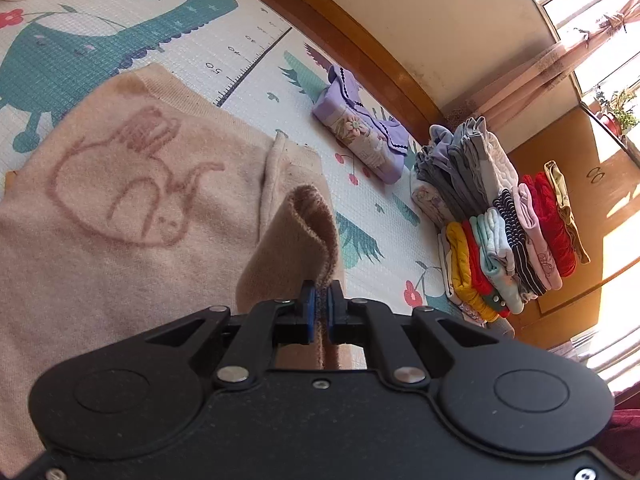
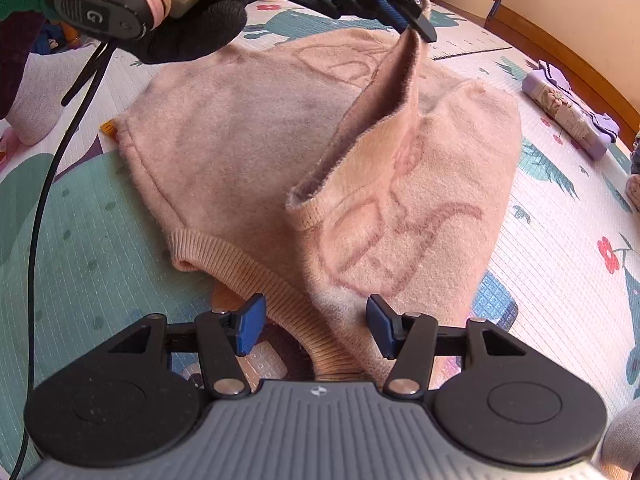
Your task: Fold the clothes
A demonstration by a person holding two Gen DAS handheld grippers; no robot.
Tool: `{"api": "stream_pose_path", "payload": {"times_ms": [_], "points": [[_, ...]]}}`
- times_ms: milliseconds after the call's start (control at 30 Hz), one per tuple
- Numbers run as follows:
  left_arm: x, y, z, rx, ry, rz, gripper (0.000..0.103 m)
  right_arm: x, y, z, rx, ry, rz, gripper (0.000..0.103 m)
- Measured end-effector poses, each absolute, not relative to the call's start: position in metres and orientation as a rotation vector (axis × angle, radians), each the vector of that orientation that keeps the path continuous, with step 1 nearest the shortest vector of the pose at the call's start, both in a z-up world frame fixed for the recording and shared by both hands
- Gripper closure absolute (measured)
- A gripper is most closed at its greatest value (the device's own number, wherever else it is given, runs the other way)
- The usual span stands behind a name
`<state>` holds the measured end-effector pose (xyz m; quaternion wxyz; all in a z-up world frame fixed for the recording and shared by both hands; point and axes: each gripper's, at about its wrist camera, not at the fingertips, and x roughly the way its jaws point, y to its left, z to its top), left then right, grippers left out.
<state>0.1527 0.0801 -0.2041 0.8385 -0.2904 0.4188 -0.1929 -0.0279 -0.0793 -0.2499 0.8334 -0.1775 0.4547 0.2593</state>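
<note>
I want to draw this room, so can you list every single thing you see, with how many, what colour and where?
sweater: one, pink, flat on the mat, its sleeve lifted
play mat: one, white with teal dinosaurs, on the floor
folded purple garment: one, on the mat near the wall
stacks of folded clothes: many pieces, mixed colours, by the window
curtain: one, pinkish, at the window
left gripper: black, blue jaws shut on the sleeve
right gripper: black, jaws open at the sweater's hem
gloved hand: one, black, holding the left gripper

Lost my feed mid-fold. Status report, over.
Left gripper shut on sleeve, lifted over pink sweater. Right gripper open at the hem. Nothing in the way on the mat.
</note>
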Motion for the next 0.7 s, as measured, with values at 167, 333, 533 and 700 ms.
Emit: {"api": "stream_pose_path", "payload": {"times_ms": [167,333,533,700], "points": [[0.165,0.048,-0.211,-0.585,0.906,-0.349,0.101,-0.025,-0.09,-0.252,-0.289,0.992,0.542,0.048],[0.177,0.03,-0.231,-0.595,0.937,-0.292,0.101,-0.011,-0.113,-0.251,-0.102,1.031,0.51,0.059],[0.191,0.01,-0.244,-0.567,0.965,-0.29,0.101,0.002,-0.145,-0.258,0.15,1.076,0.458,0.071],[0.198,-0.007,-0.252,-0.532,0.981,-0.309,0.101,0.006,-0.16,-0.263,0.287,1.092,0.444,0.071]]}}
